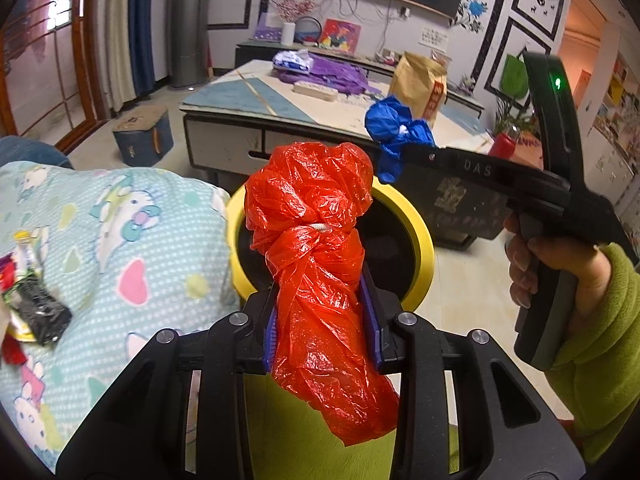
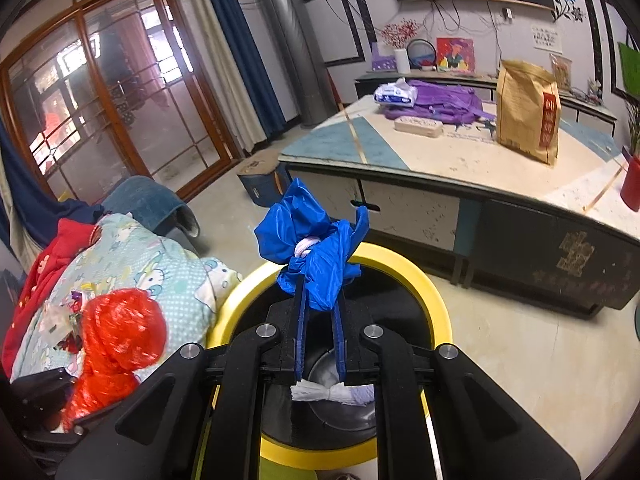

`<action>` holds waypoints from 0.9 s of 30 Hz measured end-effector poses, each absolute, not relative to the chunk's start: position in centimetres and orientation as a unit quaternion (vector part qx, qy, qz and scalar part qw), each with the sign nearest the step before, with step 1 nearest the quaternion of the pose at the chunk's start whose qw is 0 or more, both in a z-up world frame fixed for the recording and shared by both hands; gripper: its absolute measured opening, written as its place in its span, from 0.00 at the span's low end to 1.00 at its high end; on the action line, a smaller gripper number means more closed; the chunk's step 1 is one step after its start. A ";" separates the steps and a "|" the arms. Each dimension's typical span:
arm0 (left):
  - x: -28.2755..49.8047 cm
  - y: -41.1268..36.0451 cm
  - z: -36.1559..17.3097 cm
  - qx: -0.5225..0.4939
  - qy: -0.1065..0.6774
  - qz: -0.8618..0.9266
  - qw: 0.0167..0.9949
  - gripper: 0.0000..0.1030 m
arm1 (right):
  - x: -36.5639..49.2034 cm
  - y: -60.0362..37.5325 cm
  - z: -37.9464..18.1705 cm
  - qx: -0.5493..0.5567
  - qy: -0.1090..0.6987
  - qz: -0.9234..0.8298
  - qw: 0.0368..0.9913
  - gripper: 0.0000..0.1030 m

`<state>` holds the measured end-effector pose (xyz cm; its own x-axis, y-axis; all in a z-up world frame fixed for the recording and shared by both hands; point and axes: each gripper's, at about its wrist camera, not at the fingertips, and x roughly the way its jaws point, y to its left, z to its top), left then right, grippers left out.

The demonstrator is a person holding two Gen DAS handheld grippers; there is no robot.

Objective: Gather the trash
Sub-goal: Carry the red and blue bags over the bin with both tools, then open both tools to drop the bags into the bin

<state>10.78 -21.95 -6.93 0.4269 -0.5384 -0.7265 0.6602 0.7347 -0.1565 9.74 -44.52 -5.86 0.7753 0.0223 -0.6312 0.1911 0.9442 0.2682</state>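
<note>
My left gripper (image 1: 320,280) is shut on a knotted red plastic bag (image 1: 316,240), which it holds above the yellow-rimmed black trash bin (image 1: 420,240). My right gripper (image 2: 320,292) is shut on a knotted blue plastic bag (image 2: 312,248) over the same bin (image 2: 416,276). A crumpled white paper wad (image 2: 332,394) lies inside the bin. The blue bag (image 1: 394,132) and the right tool held in a green-sleeved hand (image 1: 560,272) show in the left wrist view. The red bag (image 2: 116,336) appears at lower left in the right wrist view.
A cartoon-print quilt (image 1: 120,240) lies left of the bin with wrappers (image 1: 28,292) on it. A low table (image 2: 460,160) beyond holds a brown paper bag (image 2: 528,112), purple cloth (image 2: 444,104) and a tissue pack (image 2: 394,94). A small stool (image 1: 142,136) stands on the floor.
</note>
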 end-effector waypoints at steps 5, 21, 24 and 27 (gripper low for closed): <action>11.4 -23.3 -8.5 0.089 0.414 -0.362 0.830 0.25 | 10.2 -45.1 -6.6 0.171 0.344 -0.044 0.922 0.12; 14.4 -26.1 -11.6 0.089 0.452 -0.364 0.810 0.26 | 11.2 -45.9 -8.6 0.194 0.368 -0.041 0.908 0.13; 14.6 -26.4 -11.7 0.093 0.450 -0.358 0.813 0.29 | 11.2 -46.0 -8.6 0.196 0.367 -0.047 0.908 0.23; 14.9 -26.4 -11.6 0.092 0.446 -0.353 0.818 0.45 | 11.1 -46.3 -8.6 0.198 0.362 -0.051 0.910 0.34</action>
<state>14.93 -26.38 -11.57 0.3540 -0.4945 -0.7938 0.6588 0.7343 -0.1637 11.13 -46.31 -8.58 0.7330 0.0503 -0.6784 0.2363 0.9163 0.3233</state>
